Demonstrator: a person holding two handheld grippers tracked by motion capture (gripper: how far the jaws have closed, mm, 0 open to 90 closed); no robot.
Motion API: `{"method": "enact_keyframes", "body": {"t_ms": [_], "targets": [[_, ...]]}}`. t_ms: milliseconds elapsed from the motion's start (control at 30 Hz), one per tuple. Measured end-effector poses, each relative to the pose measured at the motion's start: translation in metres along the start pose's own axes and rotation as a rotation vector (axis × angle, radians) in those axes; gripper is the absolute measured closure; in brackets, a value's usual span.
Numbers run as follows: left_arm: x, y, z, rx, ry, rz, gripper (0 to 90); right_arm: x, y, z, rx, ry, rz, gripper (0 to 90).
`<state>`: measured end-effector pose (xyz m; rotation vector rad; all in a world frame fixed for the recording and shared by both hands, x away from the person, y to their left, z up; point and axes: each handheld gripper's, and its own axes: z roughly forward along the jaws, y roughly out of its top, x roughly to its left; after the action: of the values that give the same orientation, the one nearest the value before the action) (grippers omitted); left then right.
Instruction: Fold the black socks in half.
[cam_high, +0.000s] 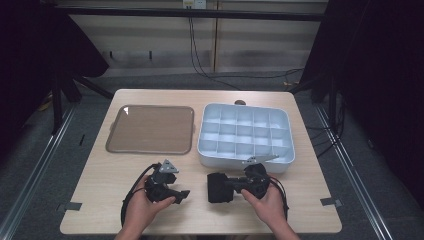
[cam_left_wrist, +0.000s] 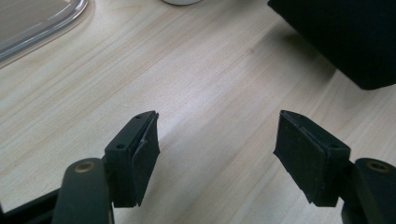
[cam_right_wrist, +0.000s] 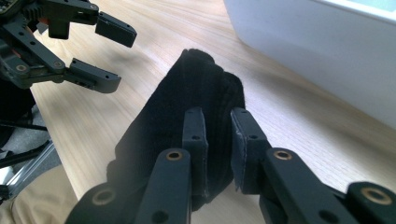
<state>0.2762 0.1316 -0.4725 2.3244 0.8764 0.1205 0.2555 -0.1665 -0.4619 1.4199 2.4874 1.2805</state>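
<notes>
Black folded cloth (cam_right_wrist: 187, 102) sits pinched between the right claw (cam_right_wrist: 218, 135) jaws.

The table (cam_high: 200, 210) is viewed from above, facing forward. Both gripper views are set low, close over its wood, shared by all.

Lab, dark curtains (cam_high: 30, 45), rail frame (cam_high: 190, 12)

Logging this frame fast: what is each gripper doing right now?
Left gripper: open, jaws wide apart over bare table, holding nothing.
Right gripper: shut on the black cloth, pinching a fold of it.
</notes>
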Motion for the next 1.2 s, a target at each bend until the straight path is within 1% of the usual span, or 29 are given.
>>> {"method": "enact_keyframes", "body": {"t_ms": [100,133,167,300,400,433,500,533,567,667,767,800,867,900,933,967,1033,1067,1100,1167,1200], "targets": [[0.000,0.000,0.004,0.002,-0.002,0.003,29.5,-0.003,-0.001,-0.004,0.004,-0.001,0.003,77.7],[0.000,0.001,0.006,0.003,-0.002,0.013,29.4,-0.005,-0.001,-0.005,0.005,-0.003,0.006,77.7],[0.000,0.001,0.007,0.004,-0.004,0.005,29.1,-0.006,-0.002,-0.006,0.006,-0.001,0.010,77.7],[0.001,0.002,0.011,0.003,-0.006,0.011,28.3,-0.009,-0.003,-0.013,-0.001,-0.003,0.015,77.7],[0.003,0.003,0.013,-0.004,-0.002,0.018,27.4,-0.010,-0.003,-0.019,-0.002,-0.010,0.021,77.7],[0.004,0.003,0.013,0.001,0.005,0.023,27.2,-0.010,-0.002,-0.021,-0.003,-0.013,0.018,77.7],[0.005,0.001,0.014,0.001,0.010,0.026,26.7,-0.010,-0.002,-0.025,-0.003,-0.008,0.023,77.6],[0.007,0.000,0.015,-0.001,0.009,0.029,26.6,-0.010,-0.002,-0.026,-0.004,-0.010,0.023,77.6],[0.008,-0.001,0.014,0.006,0.011,0.029,26.4,-0.011,-0.001,-0.027,-0.001,-0.008,0.020,77.7],[0.010,-0.005,0.013,-0.003,0.014,0.014,25.7,-0.011,-0.001,-0.029,0.004,-0.011,0.018,77.6],[0.010,-0.005,0.013,-0.011,0.014,0.025,25.0,-0.011,0.000,-0.030,0.011,-0.009,0.012,77.6],[0.010,-0.005,0.013,-0.003,0.012,0.036,24.6,-0.010,0.001,-0.031,0.011,-0.009,0.014,77.6],[0.011,-0.006,0.013,0.001,0.028,0.045,24.2,-0.010,0.003,-0.032,0.011,-0.007,0.010,77.6],[0.011,-0.006,0.013,-0.003,0.029,0.043,24.0,-0.010,0.005,-0.033,0.012,-0.011,0.003,77.6],[0.011,-0.006,0.014,-0.004,0.018,0.039,24.0,-0.010,0.005,-0.034,0.011,-0.010,0.002,77.6],[0.011,-0.005,0.014,-0.006,0.015,0.045,23.9,-0.010,0.006,-0.035,0.010,-0.009,0.004,77.6],[0.011,-0.006,0.016,-0.016,0.029,0.052,23.9,-0.011,0.008,-0.037,0.010,-0.007,0.004,77.6],[0.010,-0.007,0.017,-0.010,0.031,0.056,23.8,-0.011,0.009,-0.039,0.010,-0.008,0.007,77.6],[0.011,-0.007,0.016,-0.011,0.045,0.068,23.8,-0.011,0.009,-0.040,0.011,-0.007,0.007,77.6],[0.011,-0.008,0.015,-0.014,0.052,0.060,23.8,-0.013,0.011,-0.044,0.010,-0.008,0.006,77.5],[0.012,-0.007,0.015,-0.018,0.059,0.063,23.7,-0.013,0.012,-0.046,0.011,-0.009,0.006,77.5]]}}
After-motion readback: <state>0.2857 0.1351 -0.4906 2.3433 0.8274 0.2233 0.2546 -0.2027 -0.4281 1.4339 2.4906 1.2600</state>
